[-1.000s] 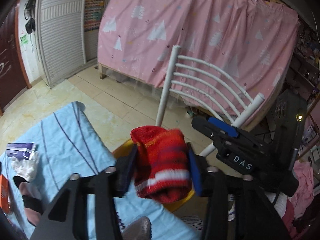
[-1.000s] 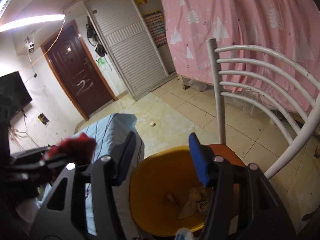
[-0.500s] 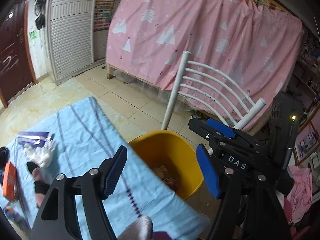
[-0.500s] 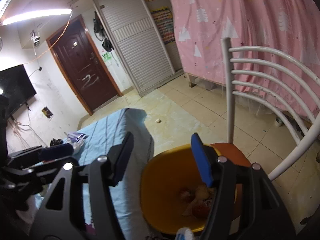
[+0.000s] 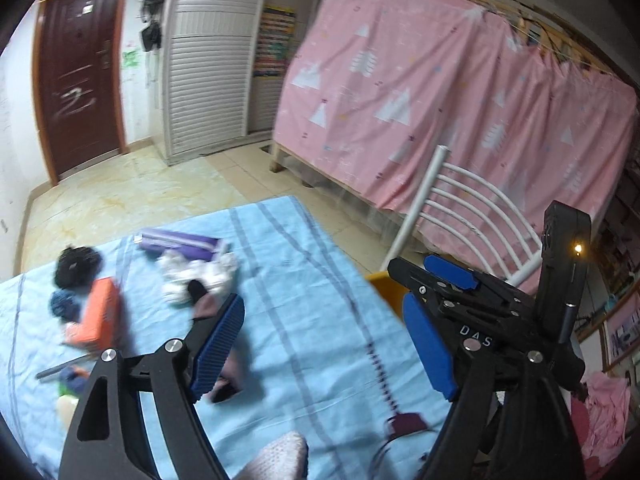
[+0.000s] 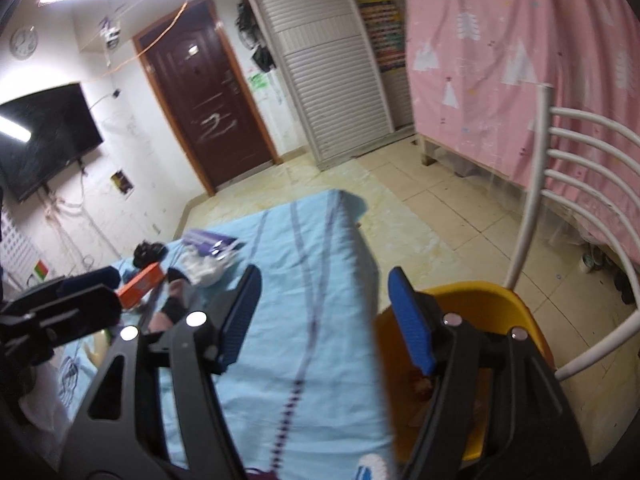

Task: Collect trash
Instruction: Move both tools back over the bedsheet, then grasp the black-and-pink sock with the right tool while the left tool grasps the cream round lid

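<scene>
Over the blue cloth (image 5: 304, 280), the left gripper (image 5: 320, 344) is hovering wide and empty. Beside the yellow bin (image 6: 516, 312), the right gripper (image 6: 324, 316) is gaping too, holding nothing.

Light blue striped cloth cover (image 5: 312, 280): soft, matt, faintly creased
Yellow plastic bin (image 6: 516, 312): smooth, slightly glossy
Blue ribbed gripper pads (image 5: 218, 340): matt, grooved
White metal chair back (image 6: 580, 160): painted, smooth
Pink printed fabric curtain (image 5: 440, 120): matt
</scene>
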A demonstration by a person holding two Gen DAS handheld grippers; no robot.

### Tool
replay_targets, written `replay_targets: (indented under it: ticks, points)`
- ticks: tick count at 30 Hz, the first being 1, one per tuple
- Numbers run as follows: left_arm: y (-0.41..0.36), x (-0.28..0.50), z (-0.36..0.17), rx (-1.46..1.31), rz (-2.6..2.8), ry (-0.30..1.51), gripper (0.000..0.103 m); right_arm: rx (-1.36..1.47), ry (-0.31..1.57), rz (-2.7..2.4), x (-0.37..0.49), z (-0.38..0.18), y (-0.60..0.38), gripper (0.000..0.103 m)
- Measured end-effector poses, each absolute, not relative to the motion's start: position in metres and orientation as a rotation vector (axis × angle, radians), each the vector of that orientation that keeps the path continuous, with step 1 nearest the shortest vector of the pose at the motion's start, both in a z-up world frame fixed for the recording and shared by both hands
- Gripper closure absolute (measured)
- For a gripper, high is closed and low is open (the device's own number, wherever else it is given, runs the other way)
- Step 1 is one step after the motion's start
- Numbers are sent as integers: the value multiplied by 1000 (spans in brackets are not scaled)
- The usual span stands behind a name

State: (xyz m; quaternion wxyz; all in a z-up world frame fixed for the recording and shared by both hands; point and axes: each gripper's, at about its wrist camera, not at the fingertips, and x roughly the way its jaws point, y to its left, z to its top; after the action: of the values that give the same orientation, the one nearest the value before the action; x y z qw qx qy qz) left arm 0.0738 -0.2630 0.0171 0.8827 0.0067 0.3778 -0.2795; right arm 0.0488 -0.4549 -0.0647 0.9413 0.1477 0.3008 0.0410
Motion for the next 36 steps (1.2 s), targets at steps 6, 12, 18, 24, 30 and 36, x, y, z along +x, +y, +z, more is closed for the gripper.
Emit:
replay_targets:
  ticks: [6,12,18,24,30,36]
  points:
    - [-211,70,12,-3,-462,786,26,267,648,144,63,-66,-416,38]
    - [-162,68,3,-34,-348,811,20,227,692,204,76,-72,-376,32]
    - [-126,71,-8,-61,-296,839,17,195,724,238,84,-76,-342,30]
    - [-97,72,-20,-67,-251,858,15,172,759,258,92,-81,-318,25]
    - [-78,73,-41,-72,-229,907,14,154,797,270,101,-90,-303,23]
    - [-67,79,-61,-92,-227,951,13,145,836,280,107,-100,-290,22]
